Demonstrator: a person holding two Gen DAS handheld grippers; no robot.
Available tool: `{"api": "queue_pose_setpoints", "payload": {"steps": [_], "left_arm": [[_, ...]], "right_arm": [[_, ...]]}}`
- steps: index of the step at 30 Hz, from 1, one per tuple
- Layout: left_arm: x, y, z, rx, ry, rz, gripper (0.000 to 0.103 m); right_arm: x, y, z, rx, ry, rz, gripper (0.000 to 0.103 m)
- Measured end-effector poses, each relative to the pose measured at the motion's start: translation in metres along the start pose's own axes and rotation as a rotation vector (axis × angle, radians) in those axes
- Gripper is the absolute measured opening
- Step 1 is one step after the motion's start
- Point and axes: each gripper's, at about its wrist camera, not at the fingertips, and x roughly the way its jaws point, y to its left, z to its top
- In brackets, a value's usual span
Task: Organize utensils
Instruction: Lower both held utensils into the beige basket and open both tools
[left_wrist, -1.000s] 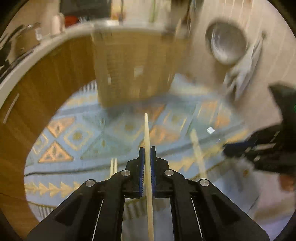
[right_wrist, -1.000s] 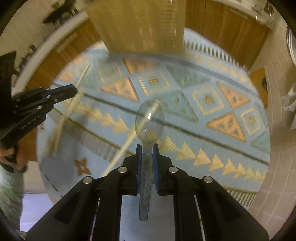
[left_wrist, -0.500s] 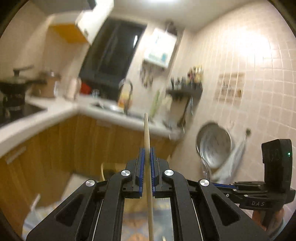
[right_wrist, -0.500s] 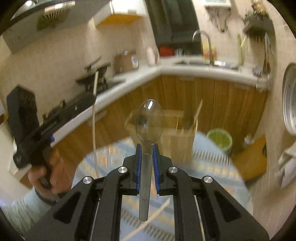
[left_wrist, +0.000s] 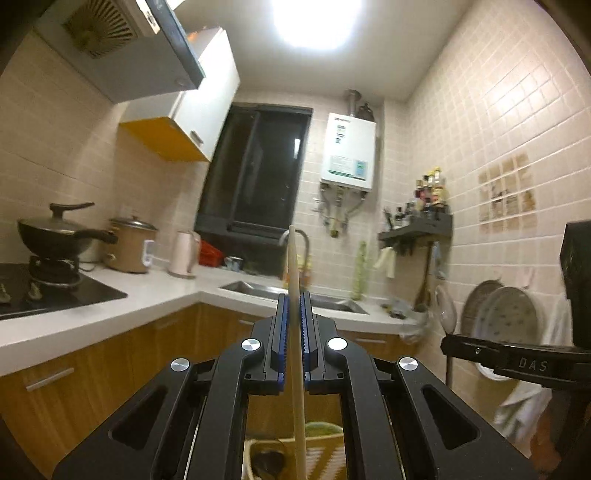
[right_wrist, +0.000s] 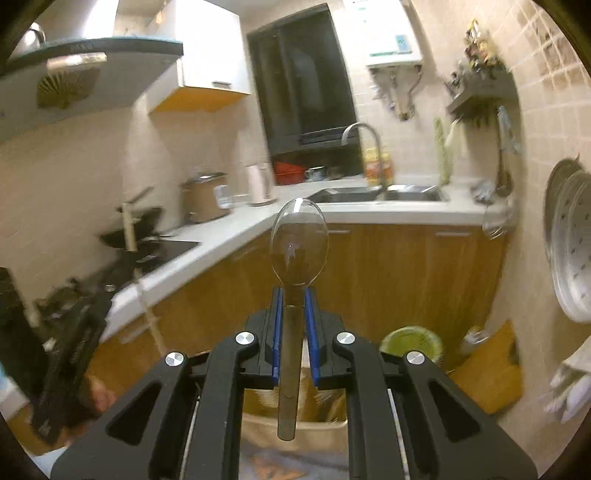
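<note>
My left gripper (left_wrist: 294, 306) is shut on a wooden chopstick (left_wrist: 294, 266) that points up and forward between the blue pads. My right gripper (right_wrist: 294, 299) is shut on the handle of a metal spoon (right_wrist: 299, 247), bowl upward. Both are raised and tilted toward the kitchen wall. A wooden utensil box (right_wrist: 295, 432) shows low behind the right gripper's fingers; its top also peeks out in the left wrist view (left_wrist: 273, 458). The right gripper shows in the left wrist view (left_wrist: 517, 362), and the left gripper with its chopstick in the right wrist view (right_wrist: 66, 350).
A white counter (left_wrist: 147, 299) with wooden cabinets runs left and back, with a sink (left_wrist: 295, 295), wok (left_wrist: 55, 236), rice cooker (left_wrist: 131, 245) and kettle (left_wrist: 183, 254). A green bin (right_wrist: 412, 343) stands on the floor. Round trays (right_wrist: 569, 243) hang on the right wall.
Both grippers have tilted up from the patterned floor mat and wooden box to face the counter and wall. Each keeps its hold, chopstick in the left and spoon in the right.
</note>
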Motion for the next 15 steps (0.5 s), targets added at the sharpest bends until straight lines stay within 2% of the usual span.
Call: {"api": "queue_pose_setpoints", "payload": {"steps": [4, 8, 15], "left_arm": [[0.01, 0.005, -0.016, 0.023, -0.007, 0.036, 0.004], [0.018, 0.002, -0.031, 0.045, 0.0, 0.058, 0.004], [0.019, 0.004, -0.043, 0.062, 0.027, 0.053, 0.005]], "right_arm": [[0.016, 0.006, -0.009, -0.05, -0.065, -0.067, 0.01], [0.025, 0.0, -0.027, -0.04, -0.131, -0.101, 0.01], [0.036, -0.018, -0.057, 0.007, -0.107, -0.082, 0.01]]}}
